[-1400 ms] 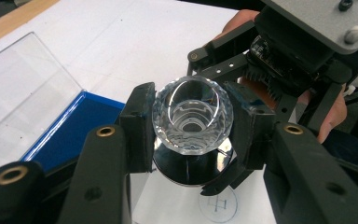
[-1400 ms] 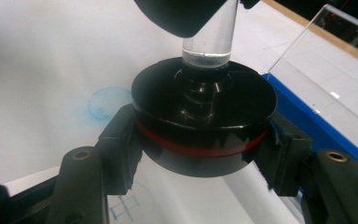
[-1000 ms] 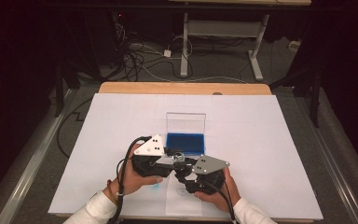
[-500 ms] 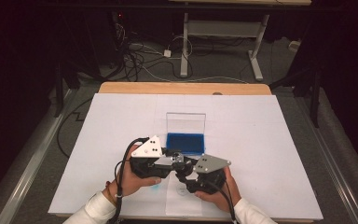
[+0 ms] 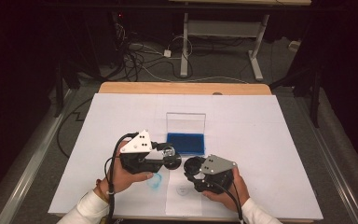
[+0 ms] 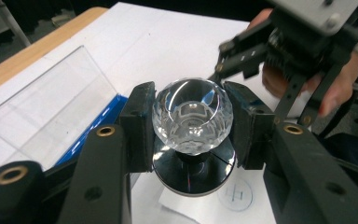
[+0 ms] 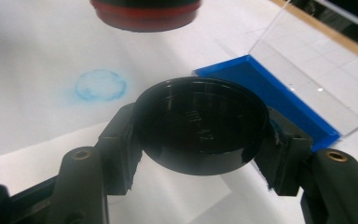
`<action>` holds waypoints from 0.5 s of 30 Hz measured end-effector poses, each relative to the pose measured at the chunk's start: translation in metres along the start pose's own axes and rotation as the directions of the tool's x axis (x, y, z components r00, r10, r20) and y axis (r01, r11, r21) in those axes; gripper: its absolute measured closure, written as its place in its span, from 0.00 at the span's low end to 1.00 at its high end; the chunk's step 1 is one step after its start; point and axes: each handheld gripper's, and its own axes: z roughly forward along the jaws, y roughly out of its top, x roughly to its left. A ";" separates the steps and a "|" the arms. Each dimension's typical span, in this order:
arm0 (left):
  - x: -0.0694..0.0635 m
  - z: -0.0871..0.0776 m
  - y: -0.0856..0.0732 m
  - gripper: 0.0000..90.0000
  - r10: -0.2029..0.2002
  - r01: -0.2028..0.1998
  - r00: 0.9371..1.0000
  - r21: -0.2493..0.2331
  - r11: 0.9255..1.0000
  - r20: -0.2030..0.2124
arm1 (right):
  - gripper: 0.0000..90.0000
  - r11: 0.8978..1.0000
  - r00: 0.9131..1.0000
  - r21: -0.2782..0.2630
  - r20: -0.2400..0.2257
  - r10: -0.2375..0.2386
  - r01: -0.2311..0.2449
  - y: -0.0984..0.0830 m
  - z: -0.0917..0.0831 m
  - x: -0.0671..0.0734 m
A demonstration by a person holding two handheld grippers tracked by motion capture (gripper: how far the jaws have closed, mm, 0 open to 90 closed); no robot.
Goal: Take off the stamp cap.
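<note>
High view: left gripper (image 5: 170, 157) and right gripper (image 5: 192, 169) are near each other before the blue case (image 5: 185, 143); their loads are too small to read. Left gripper view: jaws clamp a crystal stamp (image 6: 192, 115), base hidden below. Right gripper view: jaws clamp its black cap (image 7: 200, 125); recapping likely needs rims level.

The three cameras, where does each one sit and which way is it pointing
High view: above the person's side, looking forward and down at the table; both hands enter below.
Left gripper view: rides the left gripper, clamping a crystal knob stamp.
Right gripper view: rides the right gripper, clamping a black cap.
All share the blue-based case.
</note>
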 end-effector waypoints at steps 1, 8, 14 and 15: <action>0.001 0.000 -0.001 0.61 0.001 -0.001 1.000 0.005 1.000 -0.006 | 0.43 1.000 1.000 -0.002 0.001 0.000 0.000 -0.001 -0.002 -0.001; 0.006 0.003 -0.006 0.61 0.004 -0.002 1.000 0.049 0.999 -0.029 | 0.43 0.999 1.000 -0.030 0.017 0.017 -0.017 -0.005 -0.019 -0.010; 0.007 0.005 -0.008 0.61 0.013 -0.010 0.999 0.080 0.997 -0.043 | 0.43 0.999 0.998 -0.033 0.054 0.012 -0.011 -0.007 -0.030 -0.015; 0.008 0.005 -0.009 0.61 0.013 -0.010 0.999 0.080 0.997 -0.039 | 0.43 0.999 0.998 -0.033 0.064 0.009 -0.007 -0.007 -0.032 -0.016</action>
